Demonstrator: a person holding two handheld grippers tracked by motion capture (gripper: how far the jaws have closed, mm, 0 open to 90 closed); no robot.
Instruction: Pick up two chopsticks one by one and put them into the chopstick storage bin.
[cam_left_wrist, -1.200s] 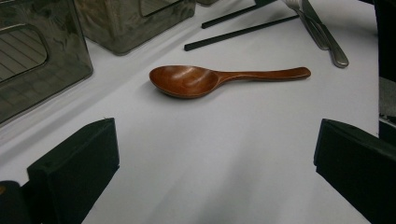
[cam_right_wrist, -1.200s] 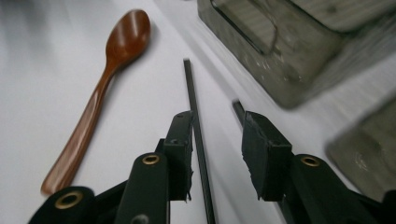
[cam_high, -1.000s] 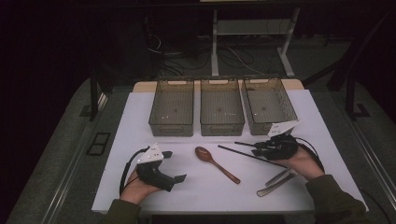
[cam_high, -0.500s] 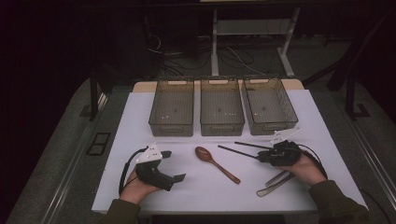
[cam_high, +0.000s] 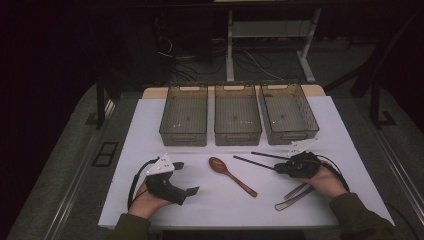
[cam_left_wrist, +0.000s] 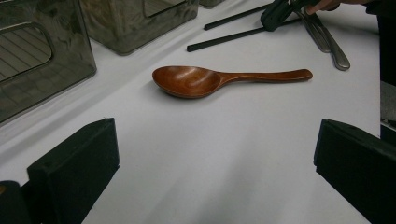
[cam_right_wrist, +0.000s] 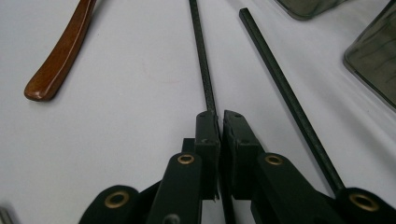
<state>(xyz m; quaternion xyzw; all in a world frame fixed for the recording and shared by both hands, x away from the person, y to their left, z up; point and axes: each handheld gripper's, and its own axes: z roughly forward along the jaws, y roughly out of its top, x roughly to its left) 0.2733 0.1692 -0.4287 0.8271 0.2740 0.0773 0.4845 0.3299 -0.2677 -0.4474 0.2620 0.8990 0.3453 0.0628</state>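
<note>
On white mat: right gripper (cam_high: 278, 167) fingers just closing, clenched on chopstick (cam_right_wrist: 201, 56); second chopstick (cam_right_wrist: 280, 88) alongside; left gripper (cam_high: 186, 178) released.

Black chopstick (cam_right_wrist: 204, 65) flat on white table (cam_right_wrist: 116, 140); near end pinched.

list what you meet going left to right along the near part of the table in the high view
left gripper → wooden spoon → black chopstick held in the right gripper, whose jaws have just been closing on it → metal tongs
</note>
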